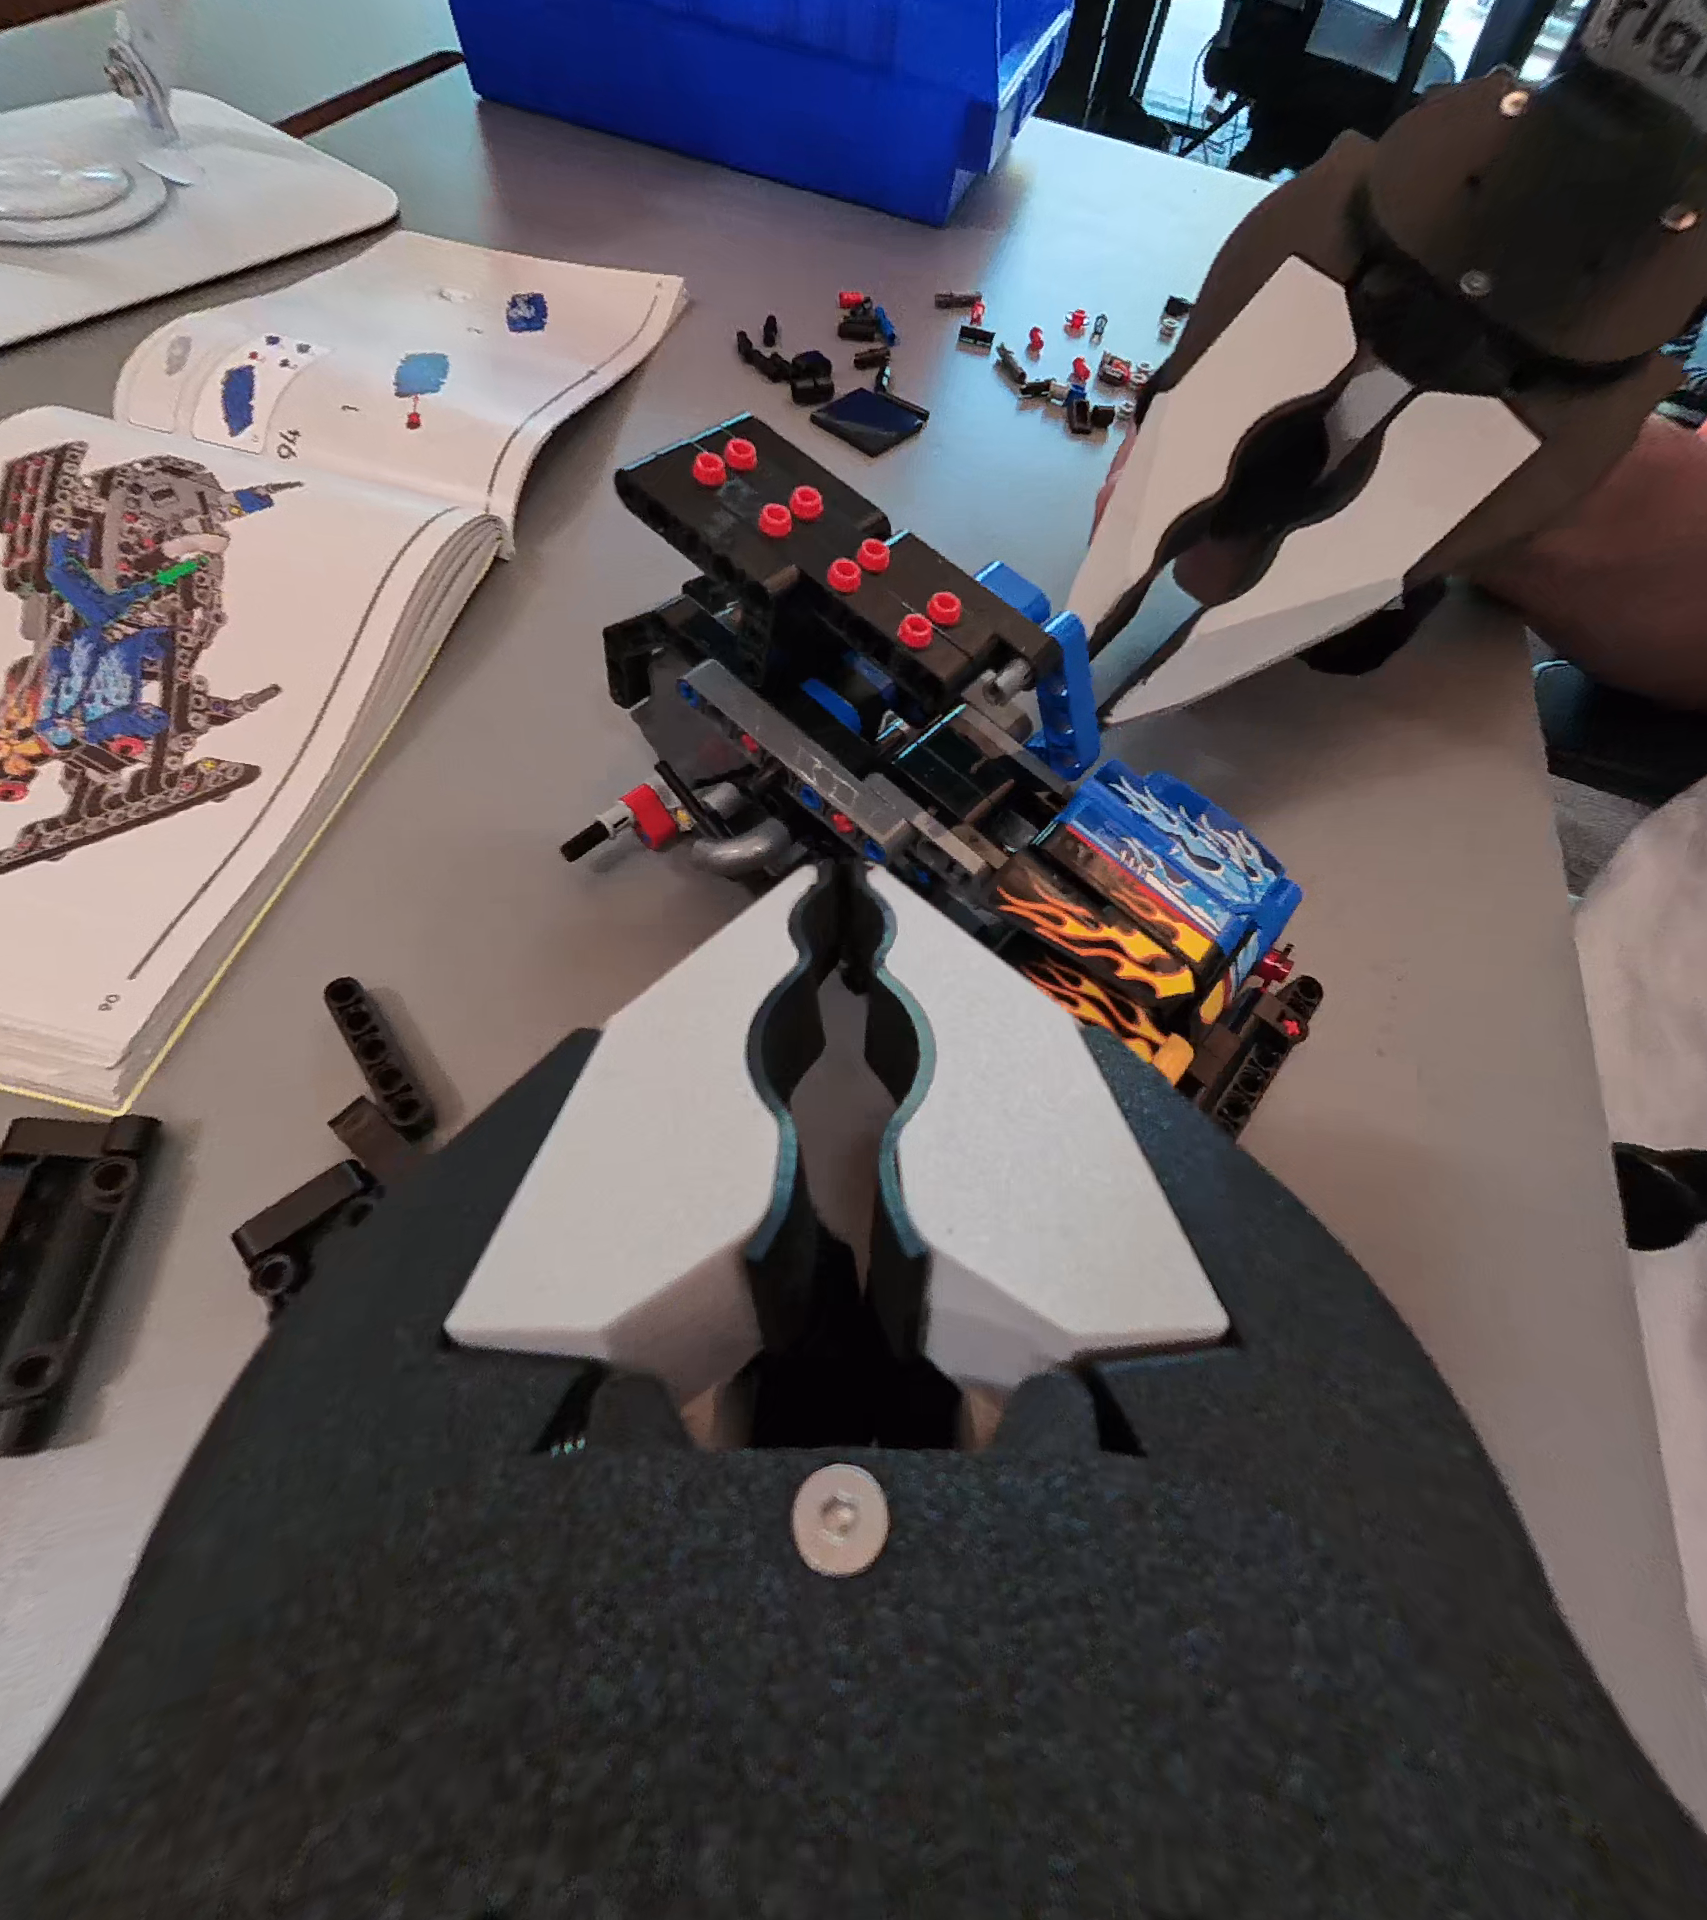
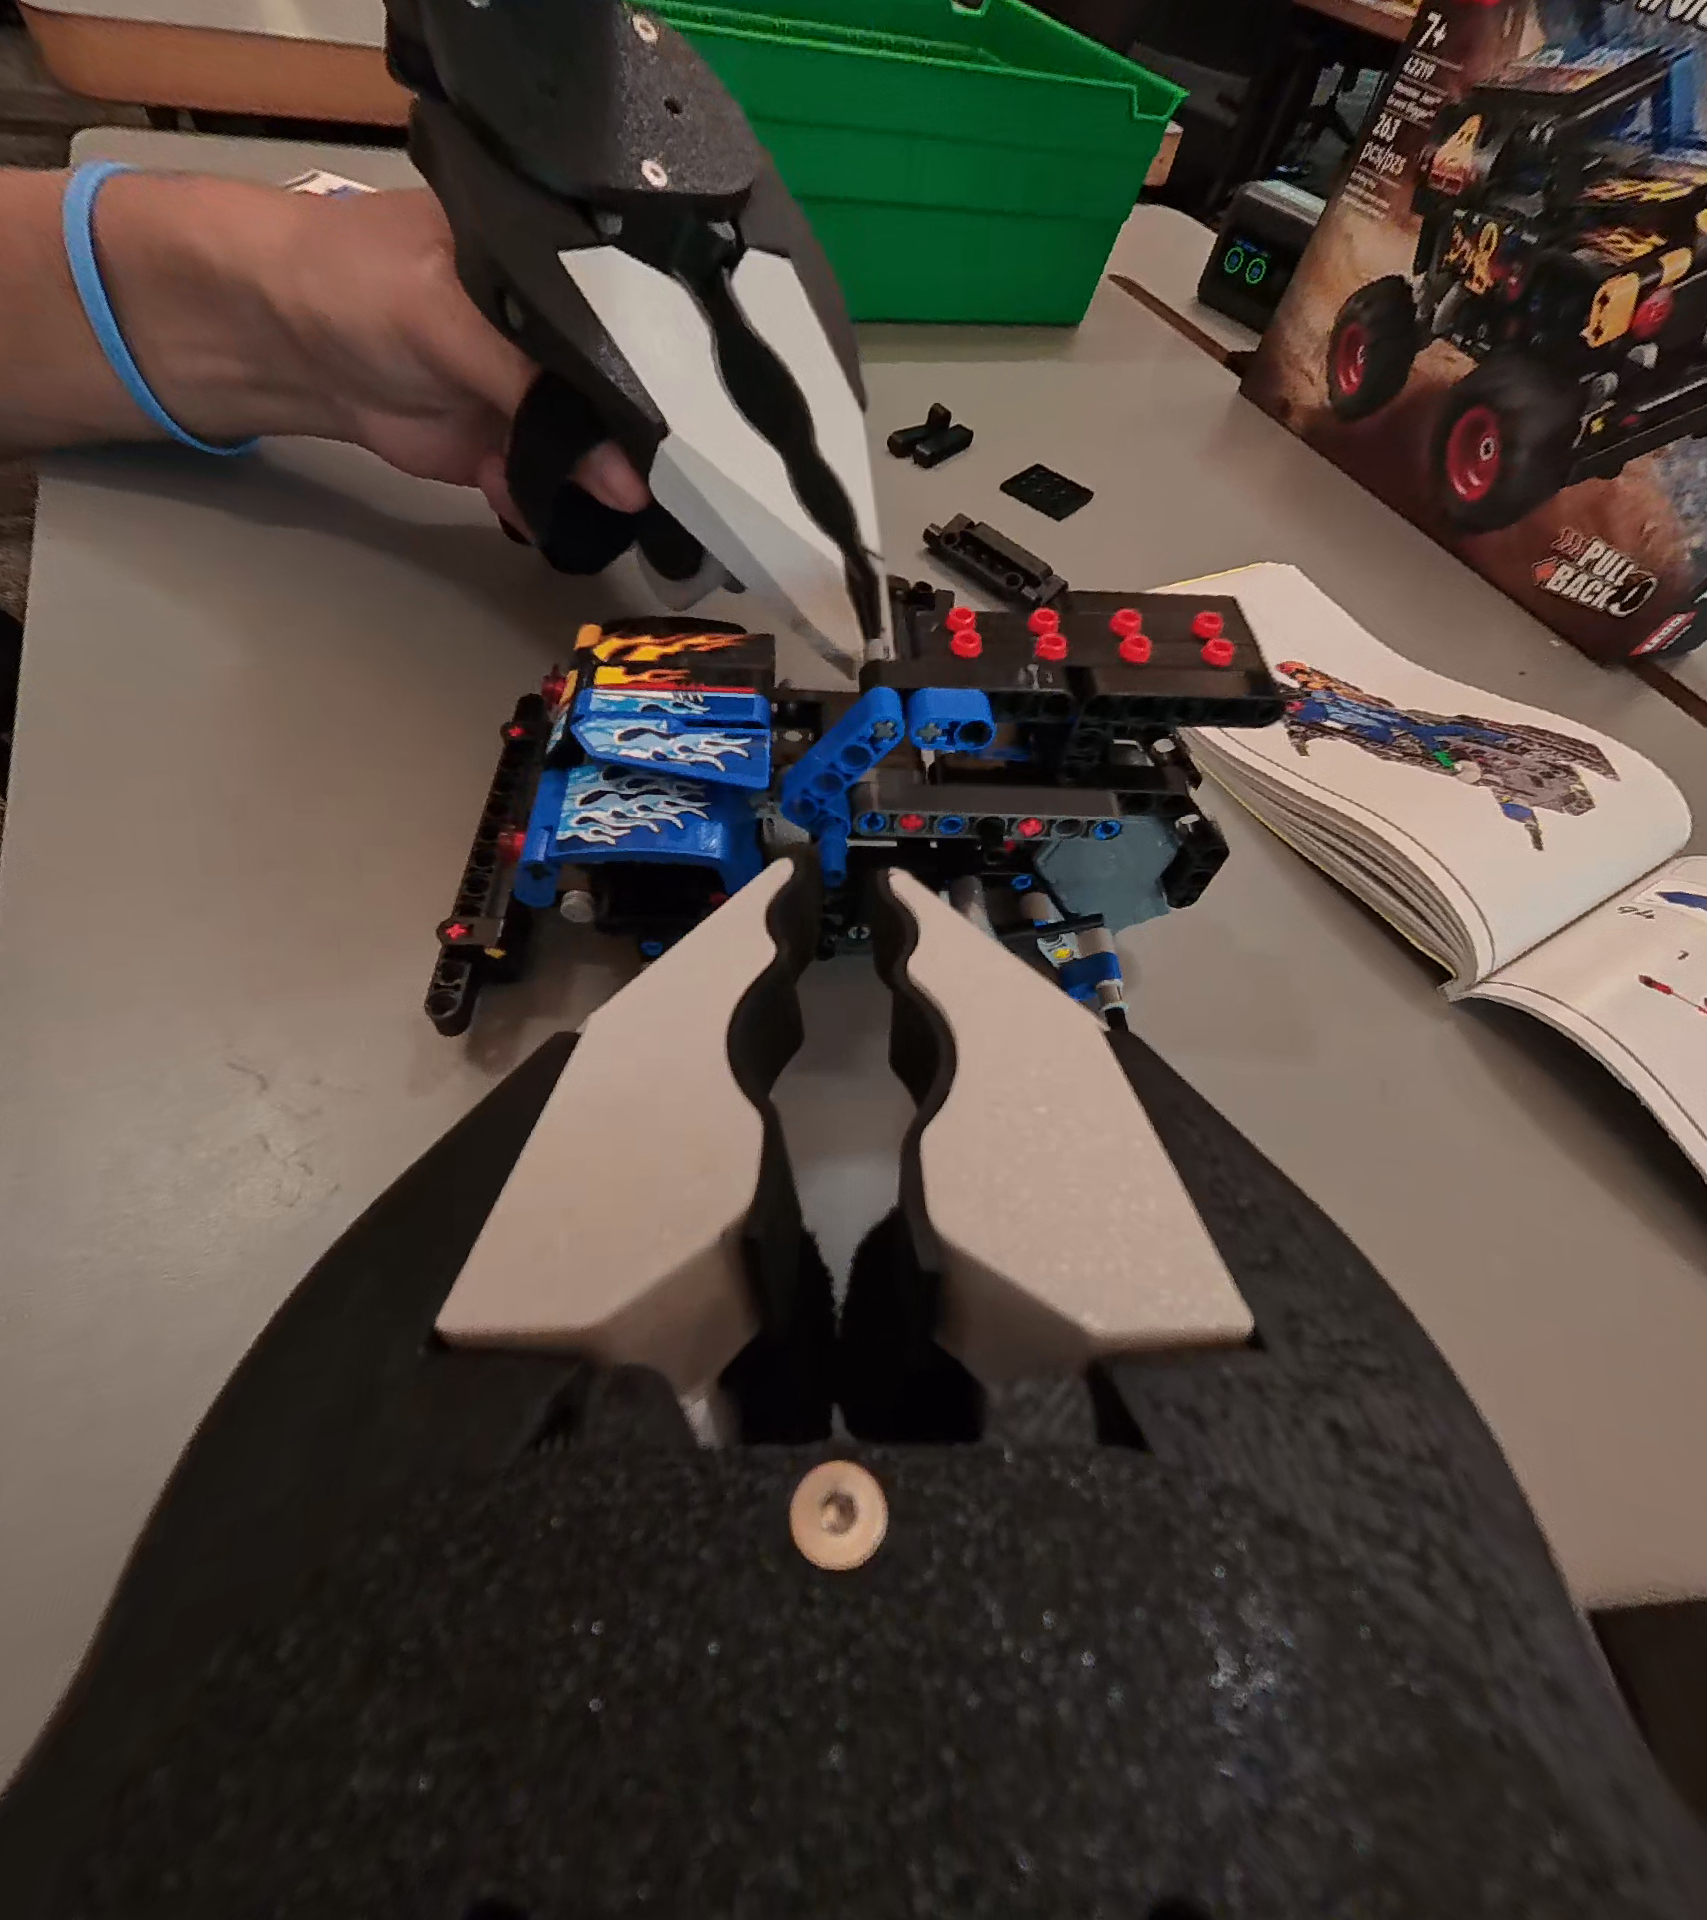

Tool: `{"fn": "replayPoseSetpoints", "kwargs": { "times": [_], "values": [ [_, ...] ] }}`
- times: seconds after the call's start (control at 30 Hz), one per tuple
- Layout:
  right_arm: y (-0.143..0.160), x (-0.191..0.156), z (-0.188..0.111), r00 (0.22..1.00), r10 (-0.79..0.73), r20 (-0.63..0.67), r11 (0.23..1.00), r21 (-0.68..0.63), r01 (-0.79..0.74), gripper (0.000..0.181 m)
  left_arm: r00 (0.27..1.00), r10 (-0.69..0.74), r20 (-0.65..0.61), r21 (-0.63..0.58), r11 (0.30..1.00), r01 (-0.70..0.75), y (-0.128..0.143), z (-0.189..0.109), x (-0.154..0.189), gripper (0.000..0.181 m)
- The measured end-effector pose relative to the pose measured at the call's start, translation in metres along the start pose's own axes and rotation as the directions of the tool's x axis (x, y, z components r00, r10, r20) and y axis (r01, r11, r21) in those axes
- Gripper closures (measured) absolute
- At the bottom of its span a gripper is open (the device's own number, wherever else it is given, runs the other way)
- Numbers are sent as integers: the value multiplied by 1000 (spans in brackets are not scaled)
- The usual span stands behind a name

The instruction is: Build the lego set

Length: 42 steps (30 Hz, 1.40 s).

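Note:
The partly built lego truck (image 1: 932, 727) lies on the grey table: a black beam frame with red pins, and a blue and black body with flame stickers (image 2: 651, 769). My left gripper (image 1: 844, 888) is shut, its tips pressed against the near side of the frame; in the right wrist view it (image 2: 870, 644) comes down from above. My right gripper (image 2: 841, 878) is closed on the lower end of an angled blue beam (image 2: 833, 769) on the model's side. In the left wrist view it (image 1: 1103, 681) reaches in from the right to that beam (image 1: 1067, 691).
The open instruction booklet (image 1: 153, 675) lies left of the model. Loose small parts (image 1: 984, 353) lie beyond it, and black beams and panels (image 1: 28, 1268) lie near left. A blue bin (image 1: 755, 94), a green bin (image 2: 953, 177) and the set's box (image 2: 1555, 291) stand at the table's edges. Spacing between my two grippers at the tips: around 7 cm.

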State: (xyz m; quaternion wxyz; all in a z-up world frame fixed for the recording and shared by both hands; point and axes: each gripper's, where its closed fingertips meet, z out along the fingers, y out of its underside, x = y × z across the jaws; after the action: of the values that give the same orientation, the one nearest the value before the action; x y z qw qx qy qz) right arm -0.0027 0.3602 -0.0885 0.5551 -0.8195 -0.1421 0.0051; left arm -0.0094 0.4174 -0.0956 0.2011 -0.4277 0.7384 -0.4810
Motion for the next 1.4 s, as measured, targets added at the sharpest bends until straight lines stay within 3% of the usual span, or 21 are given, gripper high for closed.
{"fn": "replayPoseSetpoints", "kwargs": {
  "times": [0.03, 0.43, 1.0, 1.17, 1.23, 1.3, 1.4],
  "values": [
    [0, -1, 1, 1000, 4, 7, 1000, 4, -4, 173, 1000, -11, -10, -3, 1000, 11, 1, 1, 2, 181],
    [1, -4, 8, 997, -61, 38, 998, -20, 62, 178, 1000, 26, -7, 0, 1000, -26, 4, 7, 7, 181],
    [1, -3, 12, 998, 28, 51, 999, -34, -26, 178, 998, 54, 33, 6, 999, -54, 2, 8, 2, 181],
    [-4, -4, -2, 978, -169, 126, 977, -112, 183, 169, 999, 27, -39, 6, 1000, -27, 3, 6, 4, 181],
    [-10, -2, -14, 915, -342, 217, 909, -170, 380, 146, 997, 18, -79, 8, 1000, -18, 3, 5, 6, 181],
    [-14, -4, -19, 788, -498, 363, 769, -236, 595, 134, 995, 22, -96, 12, 1000, -21, 2, 4, 7, 181],
    [-23, 6, -5, 472, -730, 494, 402, -249, 881, 117, 994, 36, -104, 11, 999, -35, 2, 5, 7, 181]
  ]
}}
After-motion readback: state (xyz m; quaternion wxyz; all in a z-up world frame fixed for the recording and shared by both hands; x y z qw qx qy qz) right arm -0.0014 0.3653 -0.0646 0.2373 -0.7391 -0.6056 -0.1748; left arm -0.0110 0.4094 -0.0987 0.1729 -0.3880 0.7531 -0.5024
